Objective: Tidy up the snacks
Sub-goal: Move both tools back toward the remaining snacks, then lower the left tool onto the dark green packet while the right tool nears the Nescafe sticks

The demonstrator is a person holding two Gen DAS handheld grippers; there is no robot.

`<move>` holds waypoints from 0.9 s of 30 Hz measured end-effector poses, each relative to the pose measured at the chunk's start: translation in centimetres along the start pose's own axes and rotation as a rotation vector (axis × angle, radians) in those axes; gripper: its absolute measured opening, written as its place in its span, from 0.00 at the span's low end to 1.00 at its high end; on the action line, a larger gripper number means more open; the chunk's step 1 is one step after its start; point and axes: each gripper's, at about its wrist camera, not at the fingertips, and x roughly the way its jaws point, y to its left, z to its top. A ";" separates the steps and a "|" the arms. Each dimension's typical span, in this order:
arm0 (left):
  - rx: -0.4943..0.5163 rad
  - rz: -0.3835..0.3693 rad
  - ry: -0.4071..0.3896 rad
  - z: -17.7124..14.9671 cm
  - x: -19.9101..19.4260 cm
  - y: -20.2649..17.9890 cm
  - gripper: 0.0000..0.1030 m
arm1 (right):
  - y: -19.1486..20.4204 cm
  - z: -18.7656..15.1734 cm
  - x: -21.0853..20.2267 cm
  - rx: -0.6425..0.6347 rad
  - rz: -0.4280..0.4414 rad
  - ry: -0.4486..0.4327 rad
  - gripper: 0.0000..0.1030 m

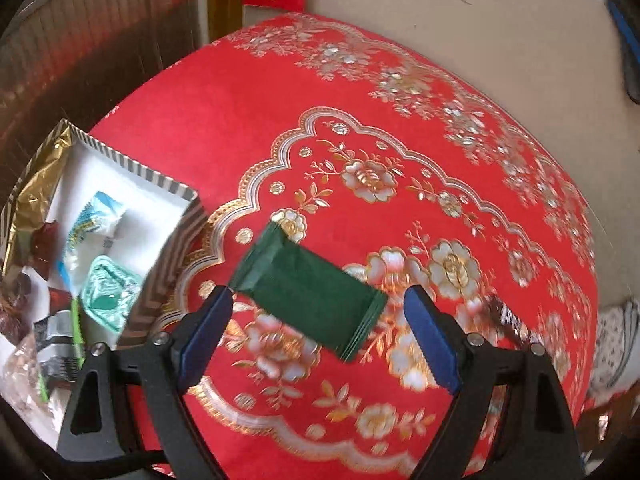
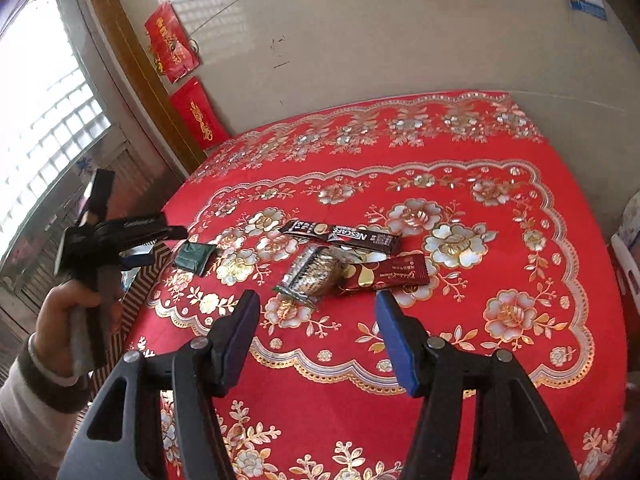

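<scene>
Left tongs (image 1: 318, 302): spread wide, nothing gripped, and hovering right over the green packet (image 1: 308, 290), which lies flat on the red cloth between the two blue pads.
Green packet: loose on the counter (image 1: 248, 112), skewed on a diagonal, one sealed end near the left pad, the other short of the right pad; no contact that I can see.
Right tongs (image 2: 316, 312): also released, empty, hanging above the cloth with a small cluster of snacks just beyond the tips.
Snack cluster: at 12 o'clock from the right tongs, a clear crinkly pack of biscuits (image 2: 310, 272); touching it at 2 o'clock, a dark red sachet (image 2: 390, 274); farther back, a long dark Nescafe stick (image 2: 340, 236).
Box: at 9 o'clock from the left tongs, an open striped box (image 1: 132, 168) with gold lining, already holding a teal jelly cup (image 1: 108, 298), a blue-and-white wrapped sweet (image 1: 94, 220) and more wrappers.
Step in hand: my read is a pick-up of the green packet for the box; several snacks are in, four remain on the cloth.
Next move calls for: lowering and closing across the packet's narrow width, then swinging toward 9 o'clock over the box wall. It's thin and flat, so the pads may skid over it.
Surface: round counter under a red cloth with gold and silver flowers.
Room: beige wall at 12 o'clock, two red hangings (image 2: 172, 48) beside a wooden frame, bright glass-block window at 10 o'clock.
</scene>
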 end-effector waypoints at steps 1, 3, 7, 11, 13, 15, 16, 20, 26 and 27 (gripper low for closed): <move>-0.002 0.007 -0.002 0.1 0.3 -0.3 0.85 | -0.3 0.1 0.2 0.002 -0.002 0.005 0.58; -0.010 0.034 0.008 0.4 1.2 -0.8 0.85 | -0.8 0.2 0.6 0.011 -0.002 0.007 0.58; -0.081 0.080 0.035 1.0 2.8 -0.7 0.85 | -1.8 0.1 0.9 0.032 0.019 0.011 0.58; -0.033 0.143 0.039 1.5 3.4 -1.6 0.85 | -3.0 0.0 1.1 0.058 0.030 0.009 0.58; 0.009 0.168 0.048 1.4 3.8 -1.9 0.85 | -3.4 -0.1 1.1 0.071 0.033 0.010 0.58; 0.069 0.196 0.070 1.0 4.1 -2.1 0.85 | -3.7 -0.1 1.3 0.080 0.032 0.013 0.58; 0.094 0.201 0.078 0.7 4.2 -2.1 0.85 | -3.8 -0.1 1.3 0.080 0.035 0.013 0.58; 0.129 0.155 0.112 -0.7 3.6 -0.3 0.86 | -3.8 0.0 1.1 0.083 0.052 0.006 0.58; 0.094 0.067 0.139 -2.4 0.6 3.0 0.86 | -3.7 -0.1 1.1 0.089 0.055 0.010 0.59; 0.089 0.057 0.133 -2.5 0.1 3.3 0.86 | -3.5 -0.1 1.2 0.086 0.055 0.013 0.59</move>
